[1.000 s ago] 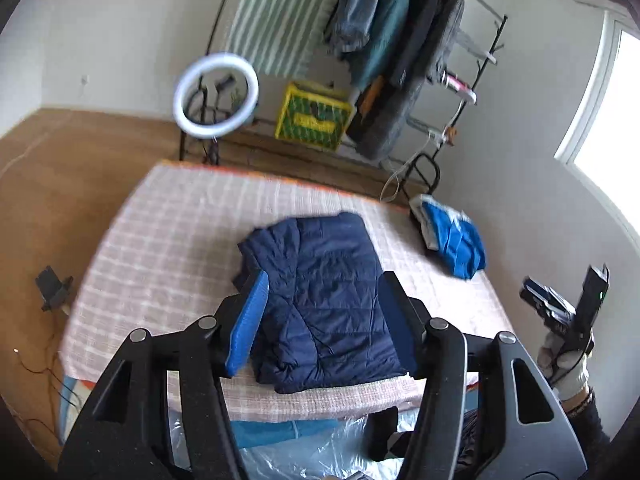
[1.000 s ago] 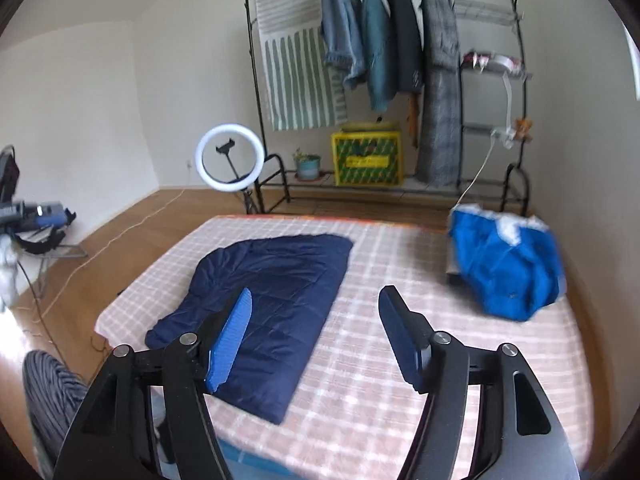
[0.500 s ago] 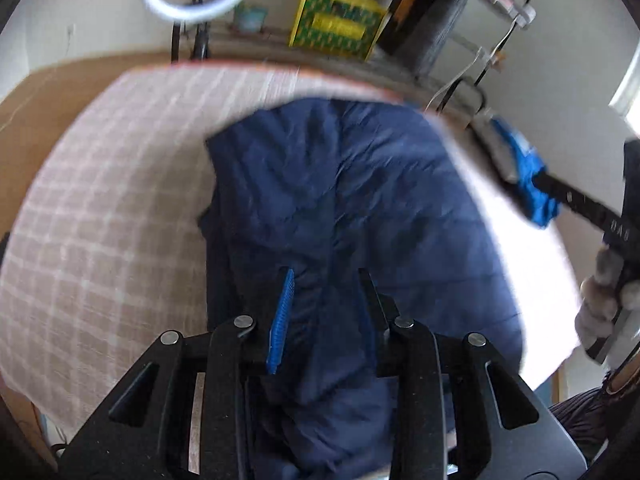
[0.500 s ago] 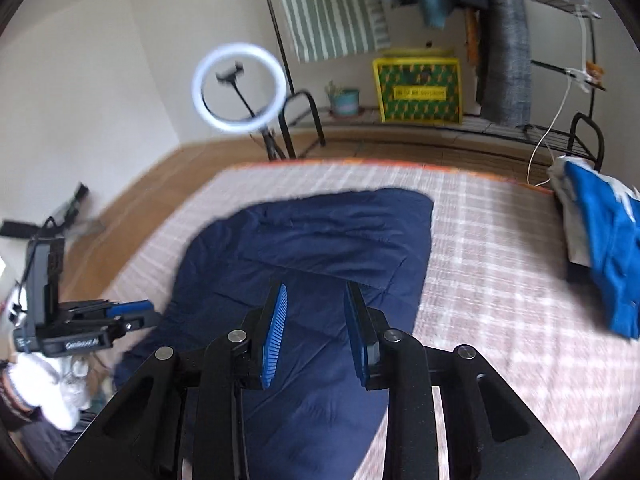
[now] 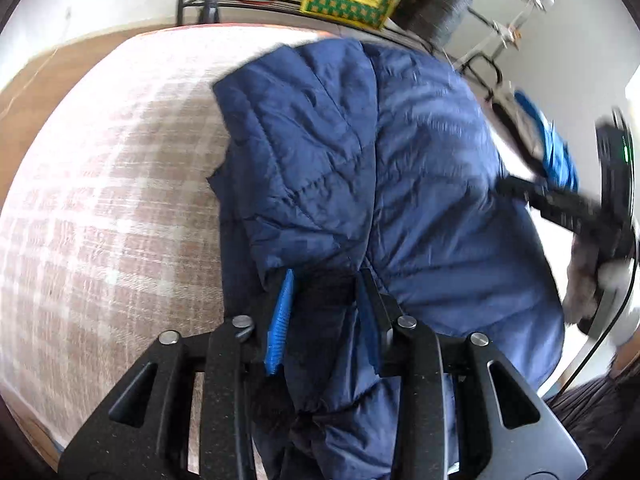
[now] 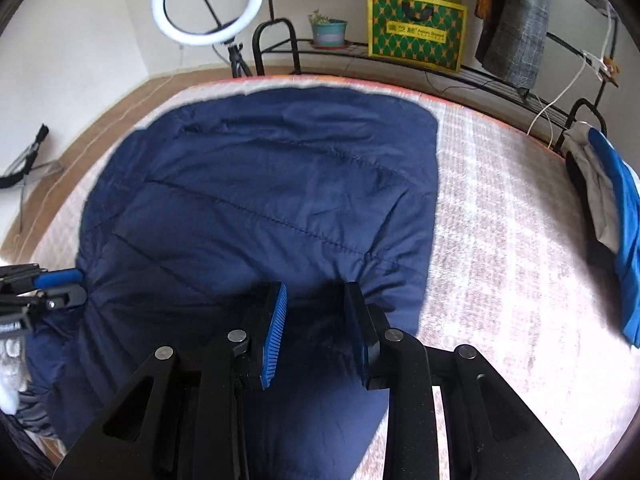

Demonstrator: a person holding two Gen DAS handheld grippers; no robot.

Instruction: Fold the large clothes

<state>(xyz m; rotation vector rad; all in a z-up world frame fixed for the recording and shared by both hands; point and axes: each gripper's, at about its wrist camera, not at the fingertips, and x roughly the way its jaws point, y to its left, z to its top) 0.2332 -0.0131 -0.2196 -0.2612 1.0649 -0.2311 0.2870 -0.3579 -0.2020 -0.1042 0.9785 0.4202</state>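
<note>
**Both tongs bite into the near hem of a quilted jacket on the bed**

A dark blue padded jacket (image 5: 400,168) lies folded on a bed (image 5: 100,200) covered in a pink checked spread, its near edge reaching the side of the bed closest to the person. To the left of the jacket, bare spread runs out toward the wooden floor. At the jacket's near left corner, the left tongs (image 5: 324,280) have just been closing and now pinch a bunched ridge of the fabric, the cloth puckering around the blue pads. Further right along the same near edge, the right tongs (image 6: 314,292) have also just been closing and grip a gathered fold, with creases radiating from the pads. Beyond the jacket, at the far side of the bed, stand a ring light (image 6: 208,4) and a yellow-and-green bag (image 6: 416,32) on a low rack. To the jacket's right, at the bed's far right corner, lies a bright blue garment (image 6: 624,248).

The jacket looks soft, puffy and light, with a smooth shell that is likely slippery; thin pinches may slide off. A deep bite through all layers at the two near corners seems the safest hold, lifted evenly so the filling does not sag or the fold drift apart.
</note>
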